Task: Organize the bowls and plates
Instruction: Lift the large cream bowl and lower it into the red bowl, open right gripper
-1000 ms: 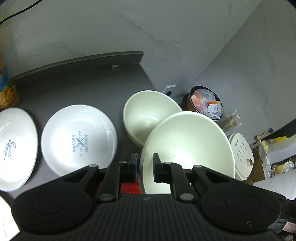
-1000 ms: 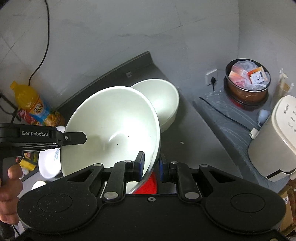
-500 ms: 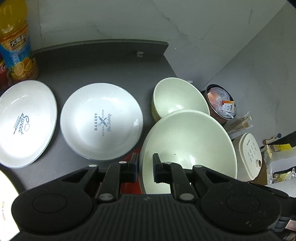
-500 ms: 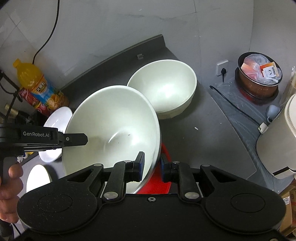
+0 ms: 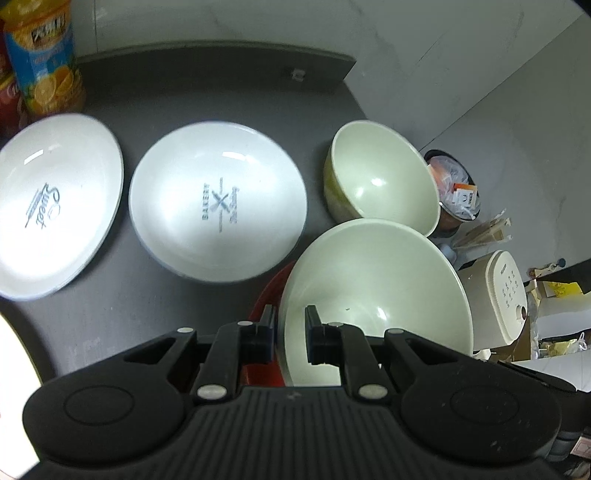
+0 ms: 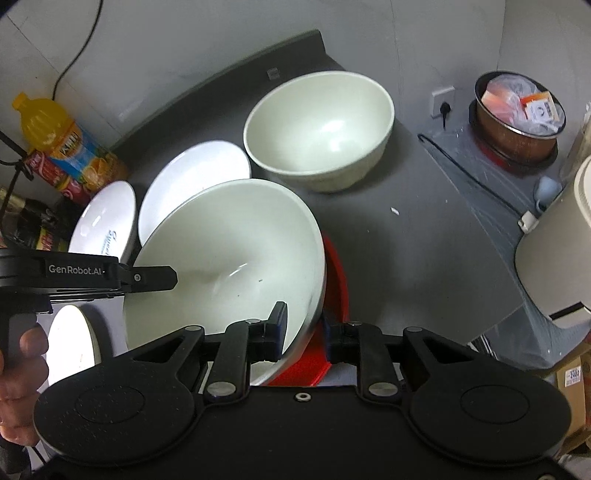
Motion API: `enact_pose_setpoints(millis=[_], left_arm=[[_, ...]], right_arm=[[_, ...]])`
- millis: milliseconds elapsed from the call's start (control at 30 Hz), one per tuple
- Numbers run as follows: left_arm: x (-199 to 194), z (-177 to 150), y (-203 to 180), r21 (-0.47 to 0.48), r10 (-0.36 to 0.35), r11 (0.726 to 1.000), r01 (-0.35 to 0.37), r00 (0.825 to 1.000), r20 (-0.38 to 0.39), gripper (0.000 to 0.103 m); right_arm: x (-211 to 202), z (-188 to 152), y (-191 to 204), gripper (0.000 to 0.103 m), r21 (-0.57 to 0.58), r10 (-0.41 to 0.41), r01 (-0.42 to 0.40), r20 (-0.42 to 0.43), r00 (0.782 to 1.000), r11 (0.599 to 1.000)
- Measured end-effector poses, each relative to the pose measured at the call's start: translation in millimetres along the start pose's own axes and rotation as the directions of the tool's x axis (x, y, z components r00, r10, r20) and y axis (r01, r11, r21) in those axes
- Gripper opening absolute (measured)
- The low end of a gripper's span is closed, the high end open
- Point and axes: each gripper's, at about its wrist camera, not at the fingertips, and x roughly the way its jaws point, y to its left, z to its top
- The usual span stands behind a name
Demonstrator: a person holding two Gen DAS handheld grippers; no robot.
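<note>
Hand on left tool: right view only

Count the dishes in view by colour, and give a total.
White: 3 (Sweet plate, Bakery plate, glaring dish)
Cream: 2 (deep bowl, wide bowl)
Red: 1 (red dish)
Total: 6

I see a dark grey counter with a low raised back edge, set against a pale grey marbled wall. A black cable hangs down that wall. Past the counter's end, lower down, stand a waste bin lined with plastic, a wall socket and a cream appliance. Lighting is dim and glares on glossy surfaces.
</note>
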Motion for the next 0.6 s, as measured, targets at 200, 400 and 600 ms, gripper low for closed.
enact_pose_setpoints(millis=[200, 400, 600], left_arm=[[11.2, -4.4, 4.9, -0.013, 0.013, 1.0, -0.013, 0.999, -0.037, 0.013], [16.9, -2.3, 5.3, -0.011, 0.009, 1.0, -0.01, 0.997, -0.073, 0.016], [10.3, -0.2, 6.1, -0.022, 0.014, 1.0, -0.016, 0.995, -0.095, 0.017]], right_arm=[[5.1, 0.7, -3.3, 0.028, 0.028, 0.01, -0.01, -0.004, 1.0, 1.0], [-1.4, 2.5, -5.0, 0.034, 0.047, 0.022, -0.022, 0.001, 1.0, 0.999], [-8.8, 3.2, -9.9, 0.043, 0.06, 0.023, -0.026, 0.043, 0.999, 0.998]])
